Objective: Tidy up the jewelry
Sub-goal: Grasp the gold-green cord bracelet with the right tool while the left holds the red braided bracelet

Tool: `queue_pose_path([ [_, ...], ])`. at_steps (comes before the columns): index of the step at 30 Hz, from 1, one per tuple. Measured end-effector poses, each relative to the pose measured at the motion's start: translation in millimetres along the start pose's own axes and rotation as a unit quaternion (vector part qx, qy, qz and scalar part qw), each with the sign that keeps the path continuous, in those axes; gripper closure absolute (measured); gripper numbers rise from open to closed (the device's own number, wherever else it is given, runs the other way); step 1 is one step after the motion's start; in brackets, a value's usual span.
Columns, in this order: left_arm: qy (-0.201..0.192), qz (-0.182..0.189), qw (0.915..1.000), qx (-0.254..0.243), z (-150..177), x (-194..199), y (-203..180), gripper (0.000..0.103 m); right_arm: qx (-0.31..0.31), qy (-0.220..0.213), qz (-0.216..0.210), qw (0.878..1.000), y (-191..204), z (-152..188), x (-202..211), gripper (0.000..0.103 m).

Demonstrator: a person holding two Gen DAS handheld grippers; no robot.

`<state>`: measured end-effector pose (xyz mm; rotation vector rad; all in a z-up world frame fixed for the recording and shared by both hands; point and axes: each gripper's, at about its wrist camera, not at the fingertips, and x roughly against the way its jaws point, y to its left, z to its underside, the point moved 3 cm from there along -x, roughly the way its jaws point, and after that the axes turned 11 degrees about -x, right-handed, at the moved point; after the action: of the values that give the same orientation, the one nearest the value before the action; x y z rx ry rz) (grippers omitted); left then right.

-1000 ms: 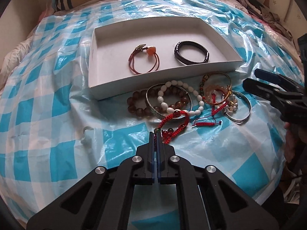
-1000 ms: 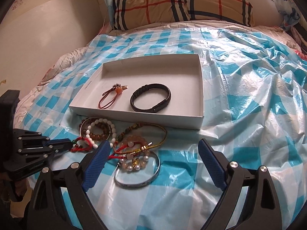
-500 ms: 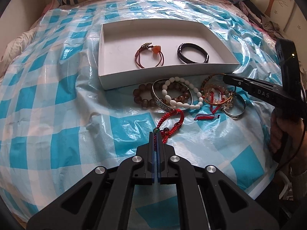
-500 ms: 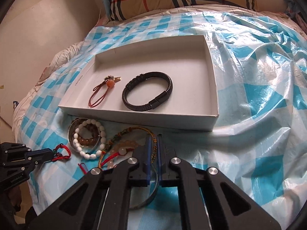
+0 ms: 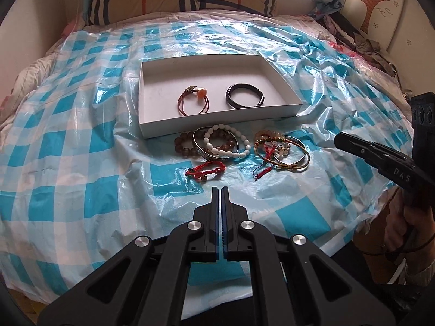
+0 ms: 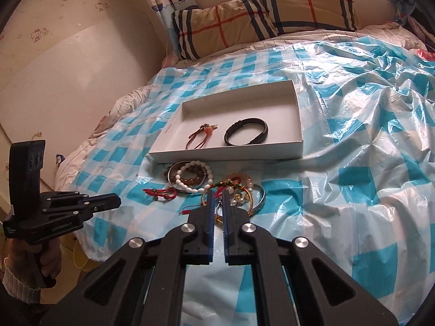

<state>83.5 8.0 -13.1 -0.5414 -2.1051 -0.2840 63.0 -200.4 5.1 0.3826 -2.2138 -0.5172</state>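
Presently, nothing is being carried by the left gripper [image 5: 220, 190], its fingers clenched empty at lower centre; the red cord bracelet [image 5: 205, 170] is lying loose just above them; the right gripper [image 6: 217, 194] is likewise being kept pressed shut, and whether a strand of the tangled bracelet heap [image 6: 233, 190] is caught cannot be told; the white box [image 6: 231, 157], above centre, is being filled, probably to keep pieces separated.

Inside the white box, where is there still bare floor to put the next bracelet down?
The white box is bare along its left side, beside the red cord bracelet, and across the whole back strip behind it and the black bracelet. A smaller patch sits right of the black one. In front of the box, bracelets crowd the sheet.
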Motion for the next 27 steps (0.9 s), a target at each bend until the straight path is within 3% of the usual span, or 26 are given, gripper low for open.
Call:
queue_pose_path([
  [5,0.003,-0.016,0.9998,0.009,-5,-6,13,0.101,0.01,0.015,0.014,1.0,3,4,2,0.095],
  [7,0.01,-0.035,0.9993,0.007,-10,-18,21,0.1,0.013,0.022,0.03,0.999,0,5,-5,0.058],
  [8,0.014,-0.033,0.9993,0.005,-12,-24,24,0.097,0.018,0.013,0.041,0.999,-2,4,-8,0.034],
  [10,0.022,-0.033,0.9992,0.002,-15,-38,26,0.086,0.024,0.022,0.052,0.998,-7,4,-20,0.033],
  [11,0.023,-0.036,0.9991,-0.003,-17,-44,27,0.074,0.025,0.026,0.056,0.998,-10,3,-27,0.033],
  [12,0.024,-0.039,0.9989,-0.008,-19,-50,26,0.065,0.028,0.027,0.065,0.997,-12,3,-34,0.034],
  [13,0.025,-0.041,0.9988,-0.012,-20,-56,25,0.062,0.032,0.031,0.068,0.997,-13,2,-40,0.035],
  [16,0.031,-0.035,0.9988,-0.013,-22,-73,23,0.061,0.046,0.034,0.071,0.996,-13,0,-56,0.043],
  [17,0.033,-0.029,0.999,-0.008,-22,-77,24,0.063,0.054,0.041,0.083,0.994,-12,0,-64,0.046],
  [18,0.036,-0.023,0.9991,-0.003,-21,-81,24,0.082,0.06,0.053,0.102,0.992,-15,1,-73,0.054],
  [21,0.04,-0.025,0.9988,-0.011,-18,-84,20,0.1,0.056,0.077,0.115,0.989,-23,7,-87,0.08],
  [24,0.031,-0.017,0.9992,-0.02,-15,-71,14,0.103,0.053,0.07,0.106,0.99,-25,6,-74,0.098],
  [27,0.017,-0.006,0.9998,-0.012,-12,-53,11,0.103,0.052,0.053,0.105,0.992,-25,5,-56,0.098],
])
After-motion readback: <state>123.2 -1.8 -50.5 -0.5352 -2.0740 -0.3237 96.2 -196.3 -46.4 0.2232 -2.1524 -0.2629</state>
